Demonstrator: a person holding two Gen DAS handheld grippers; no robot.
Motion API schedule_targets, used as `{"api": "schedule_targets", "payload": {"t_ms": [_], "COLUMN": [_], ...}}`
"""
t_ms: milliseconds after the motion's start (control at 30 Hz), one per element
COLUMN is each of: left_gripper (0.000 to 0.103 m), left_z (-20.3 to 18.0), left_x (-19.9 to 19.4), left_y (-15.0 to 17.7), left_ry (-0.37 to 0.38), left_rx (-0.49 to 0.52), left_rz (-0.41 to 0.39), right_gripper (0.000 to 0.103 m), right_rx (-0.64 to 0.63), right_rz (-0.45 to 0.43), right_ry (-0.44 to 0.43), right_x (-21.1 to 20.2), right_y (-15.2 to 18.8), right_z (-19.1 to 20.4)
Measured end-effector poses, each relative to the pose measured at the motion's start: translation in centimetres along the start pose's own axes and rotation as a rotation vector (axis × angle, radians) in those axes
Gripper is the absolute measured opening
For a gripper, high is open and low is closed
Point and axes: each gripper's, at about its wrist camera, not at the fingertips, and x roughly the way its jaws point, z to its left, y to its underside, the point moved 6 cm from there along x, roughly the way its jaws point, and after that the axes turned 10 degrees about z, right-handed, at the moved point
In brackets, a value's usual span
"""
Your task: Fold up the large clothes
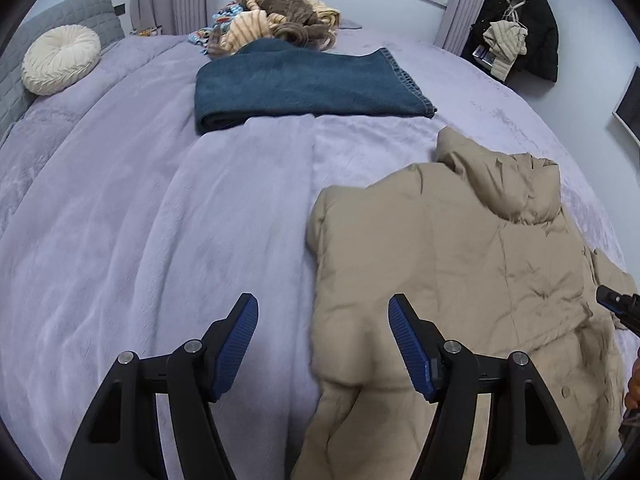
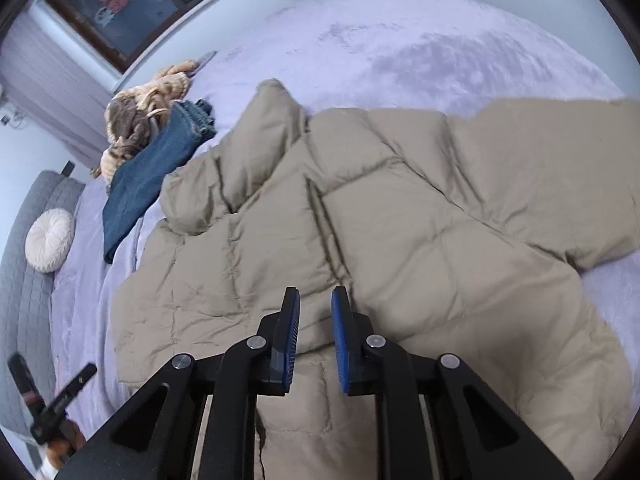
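Under both tongs I see the tan puffer coat (image 2: 400, 220) spread on the bed (image 1: 120, 220). My left tongs (image 1: 323, 346) gape, released, over its edge; my right tongs (image 2: 316, 336) are nearly clenched, pinching nothing.

Left gripper (image 1: 323, 344): angled steeply downward, blue pads (image 1: 236, 346) spread wide, nothing gripped between them. Right gripper (image 2: 315, 334): likewise angled downward, fingers (image 2: 289, 336) nearly parallel, narrow gap between, pads clamping nothing.
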Motion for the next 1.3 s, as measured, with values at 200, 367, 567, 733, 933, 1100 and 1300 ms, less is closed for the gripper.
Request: {"api": "schedule_targets", "payload": {"t_ms": [200, 367, 567, 733, 933, 1100, 1300], "left_gripper": [0.070, 0.070, 0.070, 0.070, 0.078, 0.092, 0.103], "left_z": [-2.4, -2.6, -3.6, -6.2, -11.8, -16.4, -21.8], "left_x": [7.2, 9.1, 6.6, 3.5, 2.5, 1.8, 2.0], "left_y": [-1.6, -1.3, -1.1, 0.6, 3.3, 4.8, 5.7], "left_ry": [-0.065, -0.073, -0.129, -0.101, -0.031, -0.020, -0.026], "left_rx": [0.017, -0.022, -0.007, 0.040, 0.089, 0.120, 0.148], "left_rz": [0.072, 0.087, 0.095, 0.090, 0.157, 0.158, 0.179], "right_gripper": [0.014, 0.006, 0.011, 0.026, 0.047, 0.054, 0.061], "right_rx": [-0.190, -0.182, -0.128, -0.071, 0.041, 0.130, 0.195], "right_rz": [0.108, 0.101, 0.132, 0.164, 0.178, 0.161, 0.132], "right_ry": [0.122, 0.124, 0.031, -0.053, -0.096, -0.105, -0.092], "right_x": [5.6, 8.1, 6.7, 3.5, 0.4, -1.9, -4.8], "right_y": [-0.3, -2.3, -2.6, -0.5, 2.6, 3.7, 3.7], "right_z": [2.1, 0.8, 0.4, -1.3, -5.3, -9.3, -14.2]}}
